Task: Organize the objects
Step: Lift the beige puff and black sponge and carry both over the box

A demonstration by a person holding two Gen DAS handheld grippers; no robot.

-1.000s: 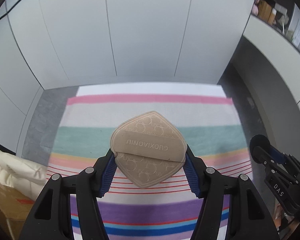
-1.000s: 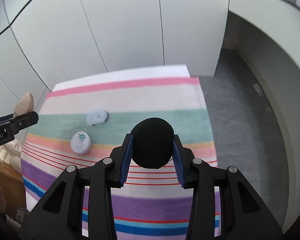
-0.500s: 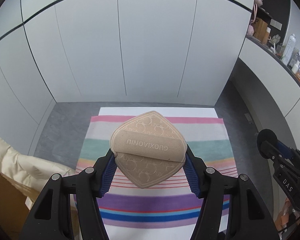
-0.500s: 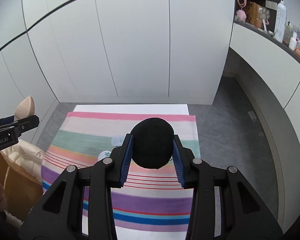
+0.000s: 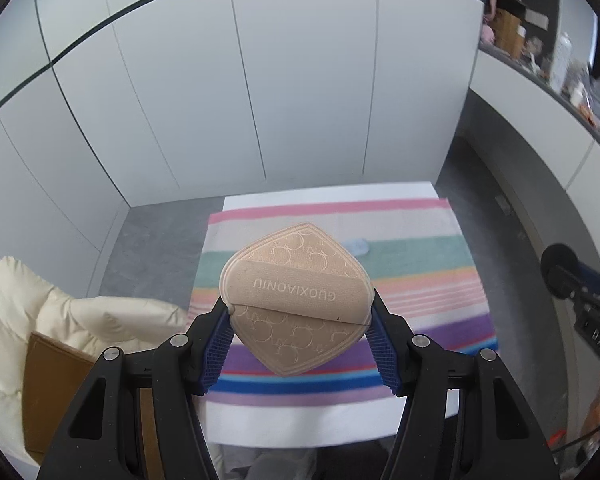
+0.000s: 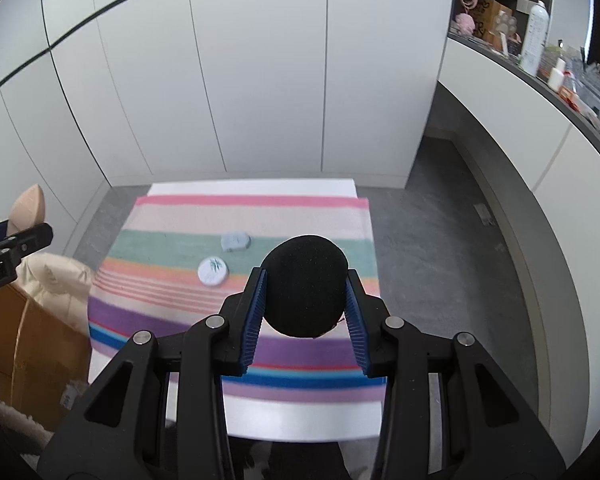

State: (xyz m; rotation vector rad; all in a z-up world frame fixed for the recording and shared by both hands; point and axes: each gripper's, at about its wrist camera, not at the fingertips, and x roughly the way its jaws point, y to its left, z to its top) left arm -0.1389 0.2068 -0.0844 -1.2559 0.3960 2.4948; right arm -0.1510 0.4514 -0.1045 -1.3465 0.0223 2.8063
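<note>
Looks like a room in a home or a small studio set up for recording: plain white cabinet doors (image 6: 260, 80) are seen wall to wall, with grey flooring (image 6: 440, 240) below. A striped cloth (image 6: 240, 216) is spread over a small white counter (image 6: 252, 187), and a curved shelf (image 6: 512, 60) is crowded with bottles and boxes. A cream padded jacket (image 5: 80, 320) is draped over a cardboard box (image 5: 48, 380) at the side.

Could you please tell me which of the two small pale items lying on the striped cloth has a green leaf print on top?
The round white case, nearer the camera. The pale blue one behind it is plain and less round.
</note>
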